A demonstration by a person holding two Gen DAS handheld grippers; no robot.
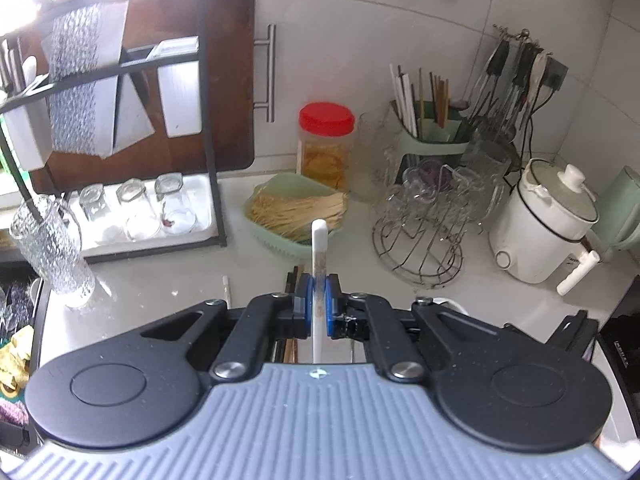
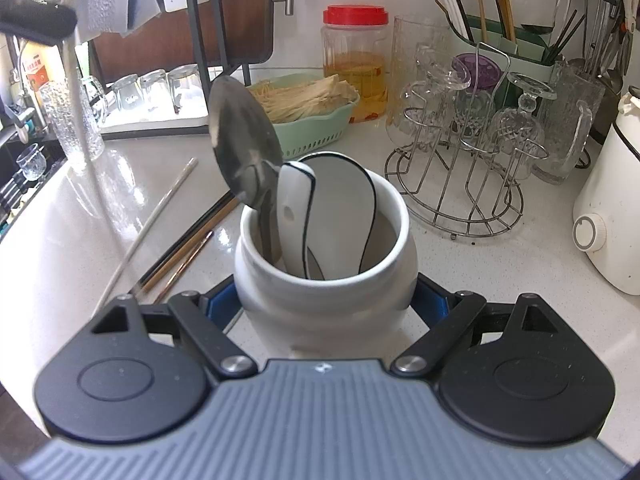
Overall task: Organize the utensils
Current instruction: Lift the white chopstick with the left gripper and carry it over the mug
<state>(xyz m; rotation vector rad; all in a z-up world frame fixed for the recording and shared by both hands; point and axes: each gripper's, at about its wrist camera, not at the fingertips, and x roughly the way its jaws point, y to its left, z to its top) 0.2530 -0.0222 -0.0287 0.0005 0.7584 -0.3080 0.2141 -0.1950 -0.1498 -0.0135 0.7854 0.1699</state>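
Observation:
My left gripper (image 1: 319, 296) is shut on a white chopstick (image 1: 319, 244) that stands upright between its blue pads, above the counter. In the right wrist view that same chopstick (image 2: 82, 120) hangs at the far left under the blurred left gripper. My right gripper (image 2: 325, 308) is shut on a white ceramic jar (image 2: 280, 300) that stands on the counter. Inside the jar are a metal spoon (image 2: 244, 136) and white spoons with black rims (image 2: 340, 208). Several loose chopsticks (image 2: 188, 248) lie on the counter left of the jar, one of them white (image 2: 160, 208).
At the back are a green basket of thin sticks (image 1: 296, 208), a red-lidded jar (image 1: 326, 144), a green chopstick holder (image 1: 432, 128) and a wire rack of glasses (image 2: 460, 152). A white cooker (image 1: 540, 220) stands right; a dish rack (image 1: 152, 216) and textured glass (image 1: 52, 248) stand left.

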